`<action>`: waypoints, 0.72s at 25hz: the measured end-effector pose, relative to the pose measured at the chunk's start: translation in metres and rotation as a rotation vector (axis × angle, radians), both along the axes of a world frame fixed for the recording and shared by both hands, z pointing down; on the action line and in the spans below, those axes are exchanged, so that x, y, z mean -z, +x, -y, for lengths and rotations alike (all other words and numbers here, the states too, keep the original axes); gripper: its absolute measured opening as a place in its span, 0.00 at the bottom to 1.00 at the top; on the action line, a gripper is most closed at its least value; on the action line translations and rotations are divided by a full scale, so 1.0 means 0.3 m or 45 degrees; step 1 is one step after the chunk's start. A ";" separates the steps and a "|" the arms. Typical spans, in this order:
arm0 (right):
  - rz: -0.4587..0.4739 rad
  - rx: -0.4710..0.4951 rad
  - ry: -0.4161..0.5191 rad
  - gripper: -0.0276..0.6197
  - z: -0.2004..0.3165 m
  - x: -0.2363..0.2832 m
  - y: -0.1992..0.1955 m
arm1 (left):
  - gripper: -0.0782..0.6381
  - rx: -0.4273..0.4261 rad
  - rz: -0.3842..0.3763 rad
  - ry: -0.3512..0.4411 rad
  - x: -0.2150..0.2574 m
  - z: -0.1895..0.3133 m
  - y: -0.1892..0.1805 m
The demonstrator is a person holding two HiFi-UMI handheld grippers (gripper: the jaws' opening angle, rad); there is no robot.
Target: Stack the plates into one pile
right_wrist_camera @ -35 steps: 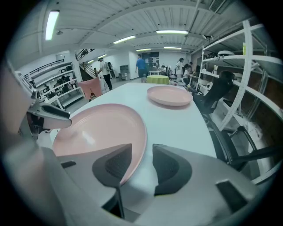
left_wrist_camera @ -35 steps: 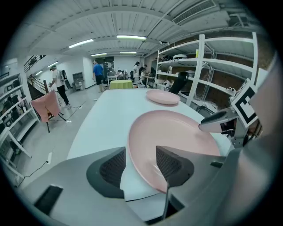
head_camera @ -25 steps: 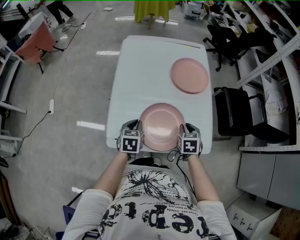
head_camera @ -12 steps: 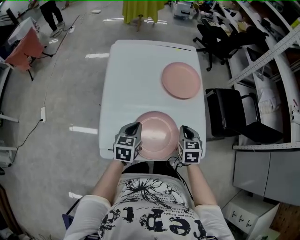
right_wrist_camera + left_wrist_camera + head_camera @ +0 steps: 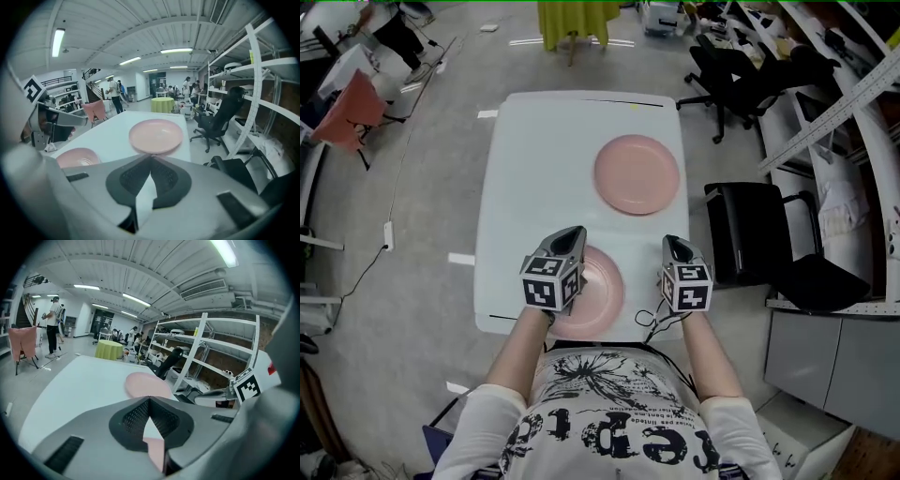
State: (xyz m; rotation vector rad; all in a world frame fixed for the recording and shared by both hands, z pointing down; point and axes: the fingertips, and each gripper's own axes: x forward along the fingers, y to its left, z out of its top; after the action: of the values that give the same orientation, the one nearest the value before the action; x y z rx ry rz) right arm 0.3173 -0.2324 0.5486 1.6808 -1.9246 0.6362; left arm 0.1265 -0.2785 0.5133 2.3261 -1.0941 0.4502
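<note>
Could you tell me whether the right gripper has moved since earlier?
Yes: the right gripper has left the near plate, moving rightward off its rim.

Heads up on the head view: the left gripper [image 5: 571, 232] and its marker cube [image 5: 551, 281] sit right over the left side of the near pink plate [image 5: 598, 292], so that bit of rim is hidden. In the left gripper view the same plate [image 5: 155, 451] is only a pink sliver behind the jaws. The right gripper [image 5: 151, 159] blocks its lower part [image 5: 77, 158] with its own body. The yellow-draped table [image 5: 577, 19] gets chopped by the top edge, and the people at the back [image 5: 115, 93] are too small to make out.
</note>
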 end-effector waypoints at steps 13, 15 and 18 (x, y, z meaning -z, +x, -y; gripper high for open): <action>0.027 0.024 -0.027 0.15 0.440 -0.111 0.348 | 0.19 0.185 0.067 -0.174 -0.193 0.394 0.241; 0.074 0.020 -0.046 0.19 0.505 -0.141 0.366 | 0.26 0.213 0.057 -0.201 -0.219 0.454 0.240; 0.174 -0.019 -0.083 0.21 0.588 -0.188 0.400 | 0.27 0.244 0.102 -0.216 -0.269 0.529 0.229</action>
State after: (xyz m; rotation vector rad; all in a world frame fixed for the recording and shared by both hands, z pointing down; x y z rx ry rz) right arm 0.4373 -0.4087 0.6050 1.6502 -1.9638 0.8306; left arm 0.1952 -0.4372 0.5942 2.0495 -1.2522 0.5440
